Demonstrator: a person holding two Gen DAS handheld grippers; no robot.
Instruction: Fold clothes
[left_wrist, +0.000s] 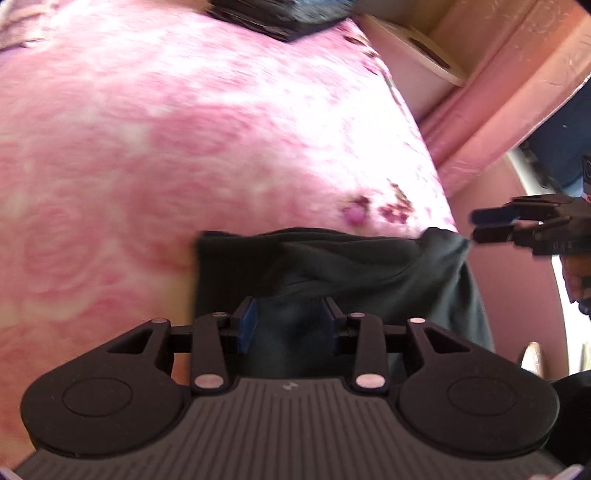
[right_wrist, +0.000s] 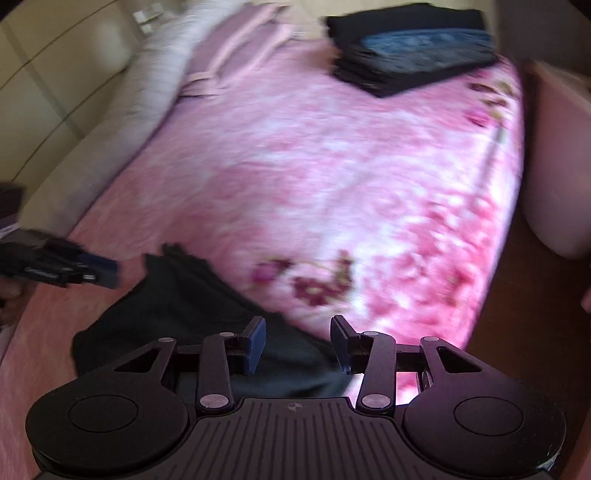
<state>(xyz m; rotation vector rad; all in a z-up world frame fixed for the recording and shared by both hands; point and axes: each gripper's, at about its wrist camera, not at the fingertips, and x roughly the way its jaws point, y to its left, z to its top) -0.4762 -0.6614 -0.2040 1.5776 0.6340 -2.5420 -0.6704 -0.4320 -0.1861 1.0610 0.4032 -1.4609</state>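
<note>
Pink rose-patterned bedding (right_wrist: 332, 177) covers the work surface, blurred in both views.

Nearest, the left gripper (left_wrist: 288, 323) hangs over a dark garment (left_wrist: 332, 266) with its jaws spread and nothing between the blue pads (left_wrist: 246, 325). The right gripper (right_wrist: 297, 341) is likewise released, with cloth below the gap but not pinched. In the left wrist view its fingers sit just off the garment's bunched right corner; contact there cannot be confirmed.

The garment lies at the near edge of the bed, rumpled, with loose ridges across its middle and part of it draping toward the person. Whether it is partly folded or merely crumpled cannot be settled.

Judgement: a clean fold requires each gripper to take a single layer at an opposite corner or edge, lift evenly, and draw the cloth taut so that the wrinkles flatten first.

Farther off, a stack of folded dark clothes (right_wrist: 413, 51) rests at the far end of the bed, well apart.
</note>
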